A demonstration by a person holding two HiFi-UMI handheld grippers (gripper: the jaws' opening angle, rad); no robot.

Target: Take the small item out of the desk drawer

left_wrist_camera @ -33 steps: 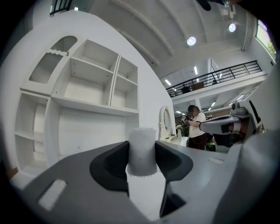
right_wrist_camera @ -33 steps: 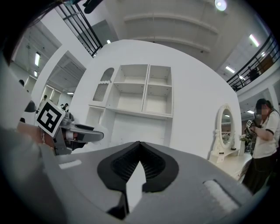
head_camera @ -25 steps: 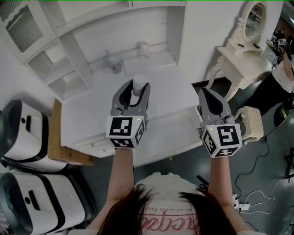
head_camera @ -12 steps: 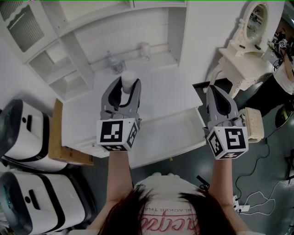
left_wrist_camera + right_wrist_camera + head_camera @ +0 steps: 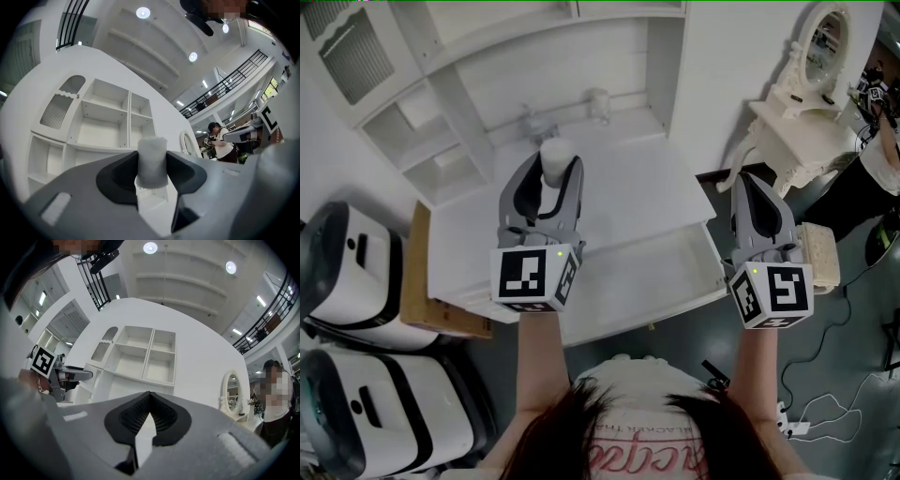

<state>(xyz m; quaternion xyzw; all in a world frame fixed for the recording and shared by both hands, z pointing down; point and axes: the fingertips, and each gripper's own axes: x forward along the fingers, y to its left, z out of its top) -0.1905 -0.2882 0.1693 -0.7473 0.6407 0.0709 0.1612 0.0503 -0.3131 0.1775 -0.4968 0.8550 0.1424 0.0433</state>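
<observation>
So at this point the main part looked pretty much done, I'd say. The left gripper (image 5: 553, 174) was clamped on the small item (image 5: 555, 157), a stubby white cylinder with a kinda fuzzy, foamy look, and in the left gripper view you could see it pinched upright right between the jaws, its top sticking out past them. It was up in the air over the white desk surface (image 5: 628, 192), past the back edge of the drawer (image 5: 661, 281), so not inside it at all. The drawer was pulled out toward the person, and what I could see of its inside looked bare. The right gripper (image 5: 751, 184) sat off by the drawer's right end with its jaws closed together on nothing; the right gripper view showed the ribbed pads meeting at the tips. My guess for what was left: set the item down somewhere on the surface and let go, and maybe push the drawer shut, though the task doesn't actually ask for that.
</observation>
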